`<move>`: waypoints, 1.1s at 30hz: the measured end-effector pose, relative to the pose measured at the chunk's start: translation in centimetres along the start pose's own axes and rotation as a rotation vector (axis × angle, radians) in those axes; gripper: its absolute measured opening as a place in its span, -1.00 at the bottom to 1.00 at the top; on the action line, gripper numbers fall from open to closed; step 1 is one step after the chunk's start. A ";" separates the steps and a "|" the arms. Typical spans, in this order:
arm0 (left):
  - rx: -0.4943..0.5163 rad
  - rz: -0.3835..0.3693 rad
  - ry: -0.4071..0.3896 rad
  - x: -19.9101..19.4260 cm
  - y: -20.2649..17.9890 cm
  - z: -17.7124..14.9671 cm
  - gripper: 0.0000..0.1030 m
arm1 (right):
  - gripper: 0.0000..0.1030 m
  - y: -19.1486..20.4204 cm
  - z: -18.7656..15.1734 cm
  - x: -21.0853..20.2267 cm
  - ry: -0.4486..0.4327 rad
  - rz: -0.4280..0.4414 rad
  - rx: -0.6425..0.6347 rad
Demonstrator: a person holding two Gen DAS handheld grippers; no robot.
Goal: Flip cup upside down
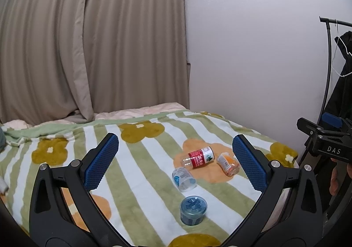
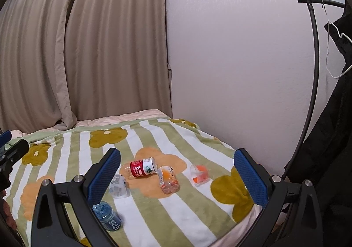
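Your left gripper (image 1: 175,159) has its jaws spread wide with nothing between them, hovering above the bed. Your right gripper (image 2: 177,172) is the same: jaws wide apart, holding nothing.

In the left wrist view, a blue cup (image 1: 193,210) stands at about 6 o'clock from the middle of the jaw gap, its patterned base facing up. Just beyond it, toward 12 o'clock, a clear cup with a pale label (image 1: 183,179) lies on its side. Farther on, a red-labelled cup (image 1: 198,157) also lies on its side, and at its 3 o'clock an orange-tinted cup (image 1: 228,164) is tipped over, near the right jaw's blue pad.

In the right wrist view, a small orange and clear cup (image 2: 199,175) lies on its side at 3 o'clock from the orange-tinted one; its opening seems to face left, though the view is poor.

All of them rest on a striped flowered blanket (image 1: 140,172) covering the bed. Behind it hang beige curtains (image 1: 88,37) beside a white wall (image 1: 253,48), with a dark clothes rack (image 2: 314,70) at 3 o'clock.
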State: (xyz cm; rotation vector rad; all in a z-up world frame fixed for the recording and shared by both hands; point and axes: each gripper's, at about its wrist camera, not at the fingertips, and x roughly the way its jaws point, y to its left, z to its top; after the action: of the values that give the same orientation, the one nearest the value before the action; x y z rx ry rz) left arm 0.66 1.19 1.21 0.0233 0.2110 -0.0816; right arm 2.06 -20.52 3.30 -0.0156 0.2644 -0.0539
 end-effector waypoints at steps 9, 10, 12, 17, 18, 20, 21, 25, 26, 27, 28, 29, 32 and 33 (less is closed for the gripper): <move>0.004 0.000 0.000 -0.1 0.0 0.1 1.00 | 1.00 -0.1 0.0 0.1 0.001 -0.003 -0.001; 0.006 0.002 -0.001 -0.1 0.0 0.1 1.00 | 1.00 0.0 0.0 0.1 0.001 -0.004 -0.001; 0.007 0.001 0.000 -0.1 0.0 0.0 1.00 | 1.00 -0.2 -0.1 0.2 0.003 -0.004 0.001; 0.010 0.004 0.000 -0.2 0.2 0.1 1.00 | 1.00 -0.2 -0.2 0.2 0.002 -0.003 0.003; 0.012 0.004 0.000 -0.2 0.3 0.1 1.00 | 1.00 -0.2 -0.2 0.2 0.001 -0.003 0.002; 0.016 0.004 0.001 -0.1 0.4 0.1 1.00 | 1.00 -0.2 -0.2 0.2 0.003 -0.004 0.001; 0.016 0.004 0.002 -0.1 0.4 0.1 1.00 | 1.00 -0.2 -0.2 0.2 0.003 -0.003 0.001; 0.015 0.002 0.002 -0.1 0.4 0.1 1.00 | 1.00 -0.2 -0.2 0.2 0.003 -0.002 0.003; 0.015 0.003 0.002 0.0 0.4 0.1 1.00 | 1.00 -0.2 -0.2 0.2 0.003 -0.003 0.001; 0.016 0.005 0.002 0.0 0.4 0.1 1.00 | 1.00 -0.2 -0.2 0.2 0.004 -0.003 0.001; 0.017 0.004 0.001 0.0 0.4 0.1 1.00 | 1.00 -0.2 -0.2 0.2 0.003 -0.004 0.001; 0.017 0.005 0.001 0.0 0.4 0.1 1.00 | 1.00 -0.2 -0.2 0.2 0.003 -0.004 0.001; 0.020 0.007 -0.002 0.0 0.4 0.1 1.00 | 1.00 -0.2 -0.2 0.2 0.003 -0.002 0.002; 0.022 0.006 -0.003 -0.1 0.3 0.1 1.00 | 1.00 -0.2 -0.2 0.2 0.004 -0.003 0.001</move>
State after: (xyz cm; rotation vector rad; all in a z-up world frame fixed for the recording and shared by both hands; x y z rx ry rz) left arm 0.66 1.52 1.34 0.0457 0.2072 -0.0775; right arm 2.24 -20.76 3.09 -0.0145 0.2679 -0.0574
